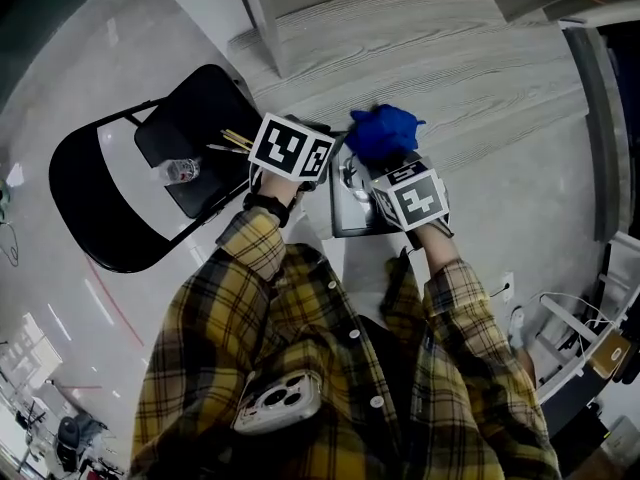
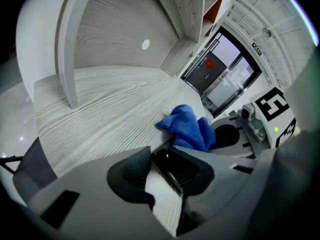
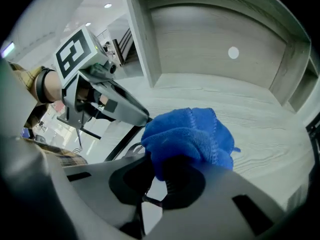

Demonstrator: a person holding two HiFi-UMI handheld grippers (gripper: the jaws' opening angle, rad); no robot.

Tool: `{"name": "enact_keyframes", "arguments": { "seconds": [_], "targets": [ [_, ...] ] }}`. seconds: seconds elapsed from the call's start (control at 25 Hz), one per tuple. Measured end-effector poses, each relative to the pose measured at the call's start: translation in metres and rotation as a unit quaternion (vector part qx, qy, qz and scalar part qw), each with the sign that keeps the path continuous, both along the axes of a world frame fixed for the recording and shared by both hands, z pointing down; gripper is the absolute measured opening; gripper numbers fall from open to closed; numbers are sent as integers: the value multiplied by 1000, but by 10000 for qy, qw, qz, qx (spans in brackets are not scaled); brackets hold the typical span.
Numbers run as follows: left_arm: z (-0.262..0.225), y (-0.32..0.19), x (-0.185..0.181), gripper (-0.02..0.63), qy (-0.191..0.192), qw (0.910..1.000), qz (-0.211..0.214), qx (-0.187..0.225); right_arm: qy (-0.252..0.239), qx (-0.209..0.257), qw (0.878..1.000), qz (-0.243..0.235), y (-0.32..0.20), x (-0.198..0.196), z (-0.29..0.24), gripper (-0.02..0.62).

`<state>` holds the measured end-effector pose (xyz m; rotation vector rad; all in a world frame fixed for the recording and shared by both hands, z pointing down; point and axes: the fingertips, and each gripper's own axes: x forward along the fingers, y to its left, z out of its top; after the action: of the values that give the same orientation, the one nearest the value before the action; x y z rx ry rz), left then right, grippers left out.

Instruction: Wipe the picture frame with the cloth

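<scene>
The picture frame (image 1: 352, 220), dark-edged with a pale face, is held flat in front of the person, just off the shelf's front edge. My left gripper (image 1: 322, 173) is shut on its left edge; in the left gripper view the frame (image 2: 164, 199) runs between the closed jaws of that gripper (image 2: 166, 171). My right gripper (image 1: 386, 164) is shut on a bunched blue cloth (image 1: 383, 133), which sits at the frame's far end. In the right gripper view the cloth (image 3: 192, 134) bulges out of the right gripper (image 3: 167, 176), and the left gripper (image 3: 107, 101) reaches in from the left over the frame's black edge (image 3: 120, 146).
A grey wood-grain shelf (image 1: 450, 58) with an upright divider (image 1: 262, 18) lies ahead. A black folding chair (image 1: 110, 198) stands at the left with a water bottle (image 1: 182, 171) and thin sticks (image 1: 236, 140) on its seat. A phone (image 1: 280, 400) sits in the shirt pocket.
</scene>
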<state>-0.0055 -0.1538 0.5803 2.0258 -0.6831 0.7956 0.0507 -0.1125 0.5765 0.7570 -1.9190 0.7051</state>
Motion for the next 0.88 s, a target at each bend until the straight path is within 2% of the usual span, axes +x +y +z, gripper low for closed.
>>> {"name": "enact_keyframes", "arguments": {
  "seconds": [0.6,0.88],
  "targets": [
    [2,-1,-3,110,3,10000,-29,-29,-248,-1029,9940,-268,104,4,0,44],
    [1,-2,-1,110,3,10000,-22,-56,-371,-1116,9929,-194,122,13,-7,44]
  ]
}}
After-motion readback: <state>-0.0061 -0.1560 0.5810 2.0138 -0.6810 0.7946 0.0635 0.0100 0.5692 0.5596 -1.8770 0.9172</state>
